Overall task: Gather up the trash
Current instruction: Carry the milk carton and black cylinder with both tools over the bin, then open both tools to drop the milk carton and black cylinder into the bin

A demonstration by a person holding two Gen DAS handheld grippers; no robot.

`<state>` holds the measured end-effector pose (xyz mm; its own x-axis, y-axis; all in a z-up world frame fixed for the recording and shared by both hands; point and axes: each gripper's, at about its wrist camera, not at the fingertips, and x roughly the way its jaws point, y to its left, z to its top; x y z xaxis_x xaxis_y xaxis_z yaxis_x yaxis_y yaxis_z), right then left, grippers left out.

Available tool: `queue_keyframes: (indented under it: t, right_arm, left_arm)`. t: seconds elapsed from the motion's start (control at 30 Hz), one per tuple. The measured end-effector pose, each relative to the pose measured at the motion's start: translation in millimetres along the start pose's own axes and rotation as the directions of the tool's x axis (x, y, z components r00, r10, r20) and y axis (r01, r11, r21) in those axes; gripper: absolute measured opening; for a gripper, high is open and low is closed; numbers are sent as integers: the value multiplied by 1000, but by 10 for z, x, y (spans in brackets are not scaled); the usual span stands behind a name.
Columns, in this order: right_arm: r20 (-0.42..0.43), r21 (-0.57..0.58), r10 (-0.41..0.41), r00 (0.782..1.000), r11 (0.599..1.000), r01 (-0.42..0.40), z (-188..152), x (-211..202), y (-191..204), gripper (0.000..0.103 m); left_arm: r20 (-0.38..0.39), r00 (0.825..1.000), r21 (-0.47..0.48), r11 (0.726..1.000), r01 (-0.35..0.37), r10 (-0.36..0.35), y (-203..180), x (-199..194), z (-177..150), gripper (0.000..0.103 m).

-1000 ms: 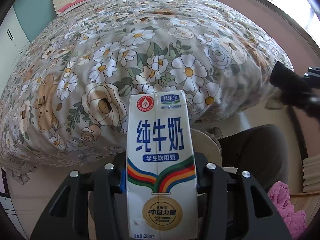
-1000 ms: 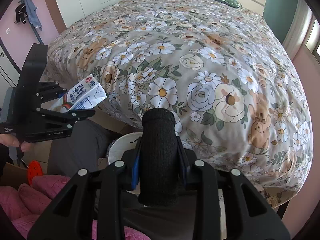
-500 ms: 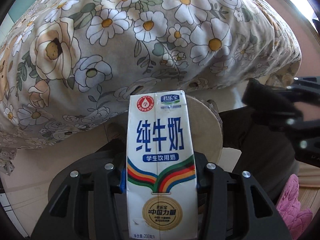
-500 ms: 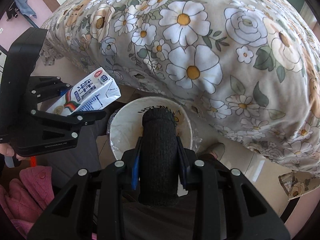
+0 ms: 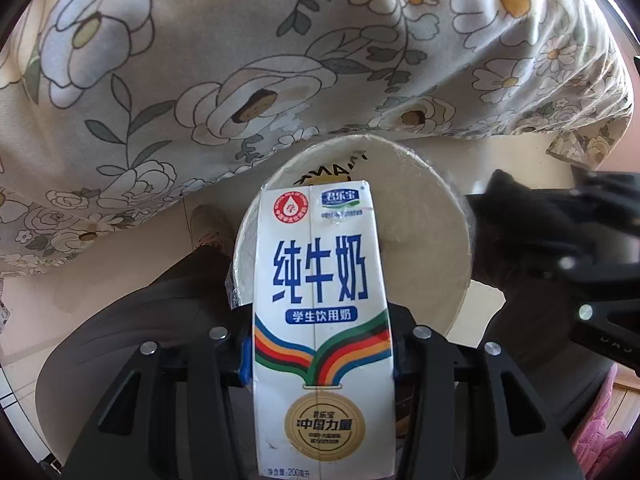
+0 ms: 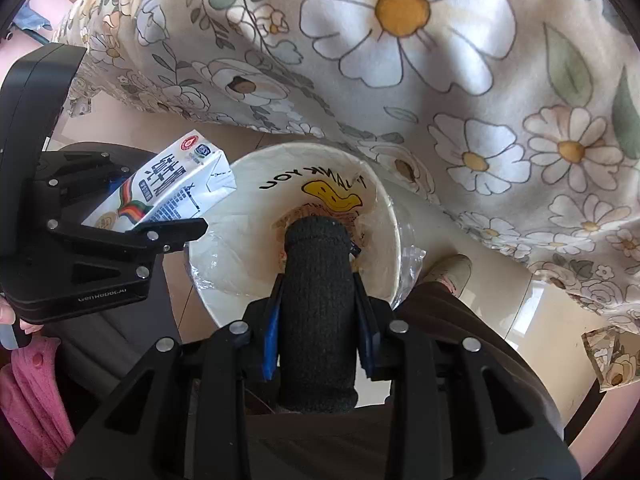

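Left tool [image 5: 320,354] pinches carton [image 5: 320,320]; right tool [image 6: 318,308] pinches sock [image 6: 318,312], both over bin [image 6: 224,256]. Duck print inside shows only in right view.

white-blue milk carton [image 5: 320,320], floral bedspread [image 5: 280,60], black sock [image 6: 318,312]

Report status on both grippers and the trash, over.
Left gripper shut on milk carton, at the bin rim. Right gripper shut on black rolled cloth, over the bin mouth. Nothing blocking the drop.
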<state>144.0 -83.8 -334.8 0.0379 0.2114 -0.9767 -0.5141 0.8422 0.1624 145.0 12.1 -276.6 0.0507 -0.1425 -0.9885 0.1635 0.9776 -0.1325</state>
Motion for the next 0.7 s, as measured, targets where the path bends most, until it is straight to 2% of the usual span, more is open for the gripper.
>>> queue_keyframes:
  t: [0.33,0.7]
  right_arm:
    - [-71,22,35,997,999,-34,-1,342,-27,32]
    - [-135,44,65,989,997,-59,-39,661,-128,32]
  left_arm:
    - [-68,998,-5,1000,12,-12,23,358,102,49]
    - [-109,994,-29,999,21,-24,66,665,243,49]
